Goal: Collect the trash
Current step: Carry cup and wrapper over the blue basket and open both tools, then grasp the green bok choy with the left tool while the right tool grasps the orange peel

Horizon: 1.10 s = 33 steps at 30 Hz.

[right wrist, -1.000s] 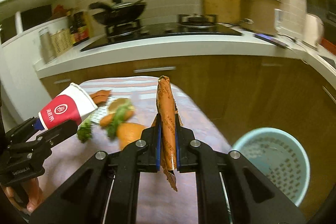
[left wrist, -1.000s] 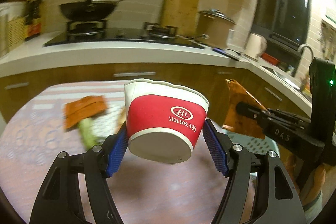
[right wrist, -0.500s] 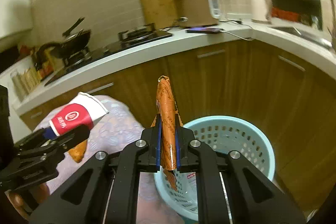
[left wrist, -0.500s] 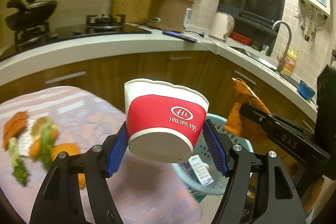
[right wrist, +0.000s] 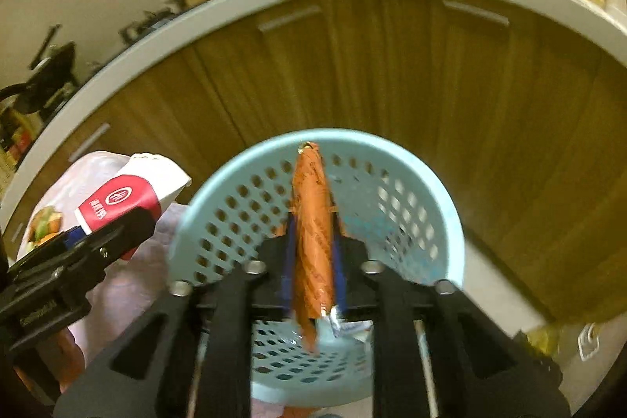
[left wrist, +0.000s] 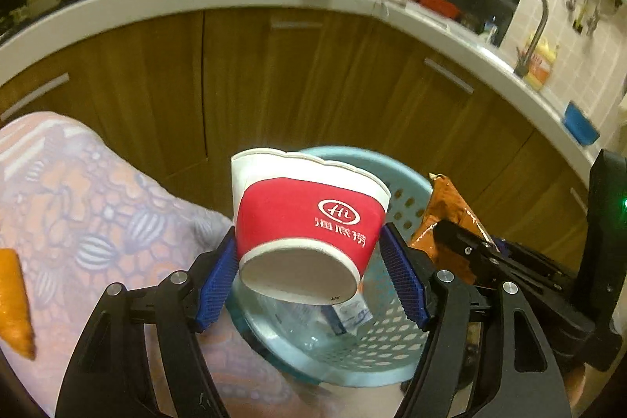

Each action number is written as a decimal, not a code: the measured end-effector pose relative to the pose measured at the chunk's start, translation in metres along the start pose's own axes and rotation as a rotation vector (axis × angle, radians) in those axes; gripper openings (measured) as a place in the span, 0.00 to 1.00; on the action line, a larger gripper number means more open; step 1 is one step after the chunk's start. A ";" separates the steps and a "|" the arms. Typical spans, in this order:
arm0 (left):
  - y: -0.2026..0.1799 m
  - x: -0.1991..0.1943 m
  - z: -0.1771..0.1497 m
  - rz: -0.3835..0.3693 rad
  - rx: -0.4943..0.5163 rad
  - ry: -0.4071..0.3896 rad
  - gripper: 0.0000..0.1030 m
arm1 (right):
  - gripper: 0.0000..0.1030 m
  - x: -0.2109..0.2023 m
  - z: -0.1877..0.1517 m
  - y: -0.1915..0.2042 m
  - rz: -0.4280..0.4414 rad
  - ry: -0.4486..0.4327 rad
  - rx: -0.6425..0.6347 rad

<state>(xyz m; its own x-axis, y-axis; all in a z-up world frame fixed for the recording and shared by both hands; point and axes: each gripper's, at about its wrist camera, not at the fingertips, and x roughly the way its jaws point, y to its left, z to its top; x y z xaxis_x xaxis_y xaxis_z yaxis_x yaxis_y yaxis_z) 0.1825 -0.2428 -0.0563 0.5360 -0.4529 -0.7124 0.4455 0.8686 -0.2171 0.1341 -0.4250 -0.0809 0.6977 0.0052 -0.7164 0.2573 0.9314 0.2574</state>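
Both grippers have swung away from the patterned tablecloth (left wrist: 90,222) and now hang over the pale blue perforated plastic basket (right wrist: 395,183), which a second ago sat off to one side and now fills the middle of both views; the stove and wok have slid out toward the left edge.

Left gripper (left wrist: 309,271) pinches the red-and-white paper cup (left wrist: 309,222) between its blue pads, cup tilted with its base toward the camera, hanging above the near rim of the basket; right gripper (right wrist: 313,261) is pressed together on the orange crinkled foil wrapper (right wrist: 313,241), held edge-on and upright, directly above the basket's open mouth. Some wrappers already lie on the basket floor; an orange scrap of food (left wrist: 15,304) rests on the cloth at the left edge.

Judging from this, the step in hand is the drop. To do it well: let the wrapper go first, since it sits squarely over the opening; open those fingers fully, because thin foil may cling to a pad and need a small shake. The cup is nearer the rim on the table side, so carry it a little further toward the basket's centre before spreading the fingers; released where it is, it might strike the rim and bounce to the floor; lowering both closer to the mouth would cut that risk.
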 end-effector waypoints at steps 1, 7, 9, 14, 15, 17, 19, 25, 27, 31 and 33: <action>0.000 0.003 -0.001 -0.007 0.001 0.009 0.69 | 0.40 0.001 -0.001 -0.002 -0.001 0.001 0.006; 0.005 0.004 0.000 -0.021 -0.011 0.008 0.79 | 0.49 -0.001 0.001 -0.008 -0.005 -0.014 0.014; 0.006 -0.001 -0.001 -0.031 -0.014 0.001 0.79 | 0.49 -0.006 0.000 -0.007 0.007 -0.027 0.015; 0.012 -0.028 -0.006 -0.030 -0.011 -0.048 0.79 | 0.49 -0.021 0.000 0.005 0.021 -0.058 -0.015; 0.015 -0.035 -0.006 -0.032 -0.019 -0.061 0.79 | 0.50 -0.024 0.000 0.008 0.028 -0.067 -0.023; 0.019 -0.048 -0.005 -0.038 -0.034 -0.085 0.79 | 0.54 -0.032 0.000 0.020 0.038 -0.085 -0.051; 0.027 -0.068 -0.006 -0.042 -0.054 -0.122 0.79 | 0.55 -0.039 -0.001 0.035 0.056 -0.102 -0.088; 0.063 -0.122 -0.014 0.023 -0.107 -0.198 0.79 | 0.55 -0.047 -0.010 0.091 0.142 -0.097 -0.188; 0.076 -0.138 -0.018 0.057 -0.135 -0.223 0.79 | 0.55 -0.048 -0.015 0.115 0.165 -0.090 -0.238; 0.119 -0.176 -0.031 0.171 -0.227 -0.267 0.78 | 0.55 -0.048 -0.029 0.161 0.227 -0.066 -0.328; 0.141 -0.191 -0.038 0.211 -0.275 -0.286 0.78 | 0.55 -0.048 -0.035 0.182 0.253 -0.058 -0.364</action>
<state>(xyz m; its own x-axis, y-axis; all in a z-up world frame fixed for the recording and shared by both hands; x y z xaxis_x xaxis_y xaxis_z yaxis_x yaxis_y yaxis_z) 0.1158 -0.0261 0.0243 0.7885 -0.2642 -0.5554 0.1189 0.9515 -0.2838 0.1242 -0.2433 -0.0226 0.7473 0.2388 -0.6201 -0.1714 0.9709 0.1674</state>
